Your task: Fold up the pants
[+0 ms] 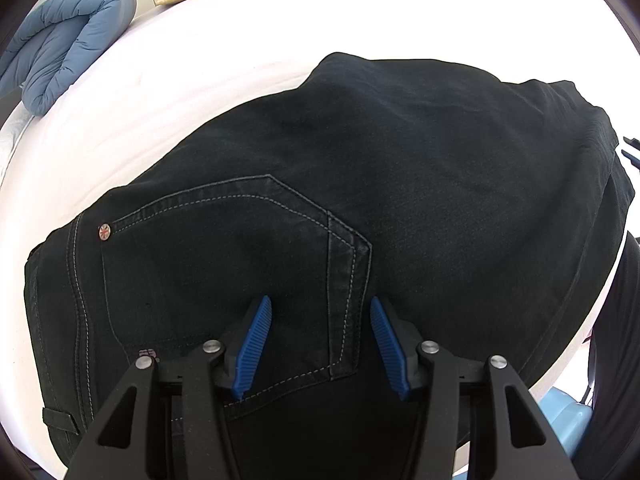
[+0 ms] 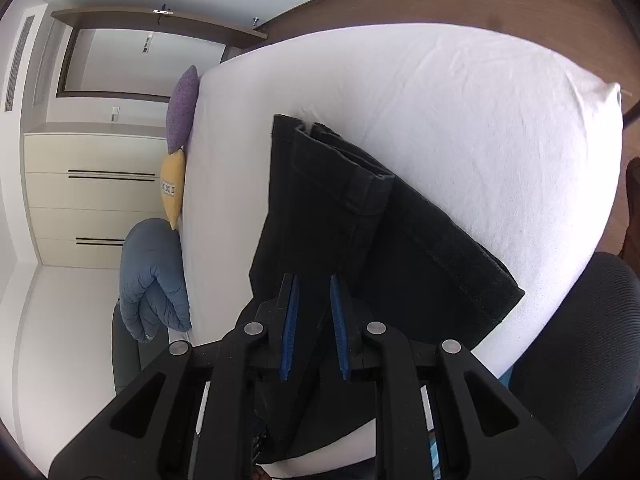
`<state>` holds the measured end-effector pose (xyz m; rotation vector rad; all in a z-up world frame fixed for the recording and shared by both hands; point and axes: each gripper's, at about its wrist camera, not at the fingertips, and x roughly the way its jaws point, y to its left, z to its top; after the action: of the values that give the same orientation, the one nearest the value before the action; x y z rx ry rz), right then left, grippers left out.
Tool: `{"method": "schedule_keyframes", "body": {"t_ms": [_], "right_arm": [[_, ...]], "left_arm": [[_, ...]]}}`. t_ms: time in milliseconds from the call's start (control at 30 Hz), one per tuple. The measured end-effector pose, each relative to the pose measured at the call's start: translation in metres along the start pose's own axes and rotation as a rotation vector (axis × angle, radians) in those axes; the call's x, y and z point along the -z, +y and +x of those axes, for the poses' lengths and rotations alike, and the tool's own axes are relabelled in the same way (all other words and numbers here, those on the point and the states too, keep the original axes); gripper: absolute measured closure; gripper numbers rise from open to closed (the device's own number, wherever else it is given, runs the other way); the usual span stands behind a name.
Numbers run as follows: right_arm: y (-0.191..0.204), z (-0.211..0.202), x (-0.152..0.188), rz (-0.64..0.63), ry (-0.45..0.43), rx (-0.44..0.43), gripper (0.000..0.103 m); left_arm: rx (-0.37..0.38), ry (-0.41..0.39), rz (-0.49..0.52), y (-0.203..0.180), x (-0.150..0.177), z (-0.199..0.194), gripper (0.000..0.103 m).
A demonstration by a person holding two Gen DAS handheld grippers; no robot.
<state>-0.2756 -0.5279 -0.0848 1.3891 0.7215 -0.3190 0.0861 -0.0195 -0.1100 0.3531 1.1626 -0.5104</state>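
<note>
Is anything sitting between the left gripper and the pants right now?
Nothing visible does. The left gripper is open right over the back pocket of the black pants, which lie on the white bed.

The left gripper [image 1: 320, 308] has its jaws spread wide apart; the right gripper [image 2: 314, 286] has jaws narrowly parted, fingers pointing forward.

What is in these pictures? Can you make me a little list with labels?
Place: white bed
Clothing: black pants lying on the bed, back pocket showing
Left gripper: open, over the pocket
Right gripper: open, over the pant legs
Beside the bed: purple pillow, yellow pillow, blue duvet
</note>
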Motion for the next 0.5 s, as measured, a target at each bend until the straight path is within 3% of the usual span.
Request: {"method": "schedule_keyframes", "body": {"t_ms": [33, 100, 167, 233, 400, 433, 500], "right_arm": [[-0.004, 0.004, 0.001, 0.004, -0.006, 0.015, 0.086], [-0.011, 0.013, 0.005, 0.016, -0.006, 0.028, 0.072], [-0.024, 0.018, 0.0, 0.051, -0.012, -0.037, 0.046], [-0.023, 0.013, 0.0, 0.066, -0.023, -0.067, 0.039], [-0.01, 0.012, -0.003, 0.018, -0.035, -0.077, 0.04], [-0.011, 0.014, -0.003, 0.033, -0.034, -0.089, 0.043], [-0.012, 0.025, -0.003, 0.041, -0.012, -0.093, 0.059]], "left_arm": [[0.0, 0.0, 0.0, -0.001, 0.0, 0.0, 0.048], [-0.001, -0.002, -0.002, -0.002, 0.0, 0.0, 0.048], [0.001, -0.006, -0.004, 0.0, 0.001, 0.0, 0.048], [0.003, -0.008, -0.003, 0.001, 0.002, -0.001, 0.048], [0.008, -0.008, 0.002, 0.004, 0.004, 0.0, 0.048], [0.008, -0.009, 0.0, 0.004, 0.004, 0.0, 0.048], [0.008, -0.01, 0.0, 0.005, 0.004, 0.0, 0.048]]}}
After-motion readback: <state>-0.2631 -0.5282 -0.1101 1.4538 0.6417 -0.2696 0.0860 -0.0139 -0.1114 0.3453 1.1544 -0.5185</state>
